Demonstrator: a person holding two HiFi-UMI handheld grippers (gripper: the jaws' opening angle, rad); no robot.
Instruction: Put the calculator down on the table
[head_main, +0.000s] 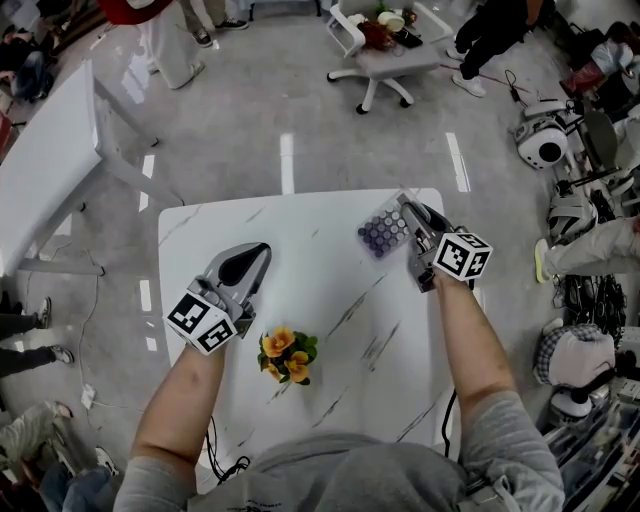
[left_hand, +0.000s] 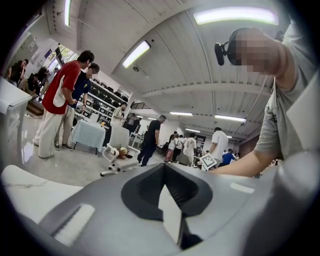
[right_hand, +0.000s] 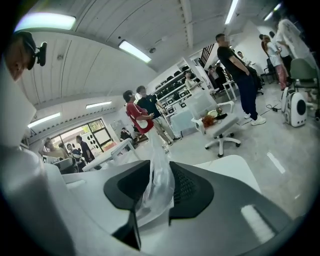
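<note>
The calculator (head_main: 383, 232), with dark purple keys inside a clear plastic wrapper, is at the far right of the white marble table (head_main: 330, 310), low over its top or resting on it. My right gripper (head_main: 408, 210) is at its right end, jaws closed on the wrapper. The right gripper view shows crumpled clear plastic (right_hand: 159, 186) filling the gap of that gripper (right_hand: 155, 175) and touching both sides. My left gripper (head_main: 258, 252) hovers over the table's left half, shut with nothing in it; its jaws meet in the left gripper view (left_hand: 165, 176).
A small pot of orange flowers (head_main: 287, 356) stands near the table's front middle. A white office chair (head_main: 385, 62) is beyond the table, another white table (head_main: 50, 160) is to the left, and round white machines (head_main: 546, 140) are on the right. People stand around the room.
</note>
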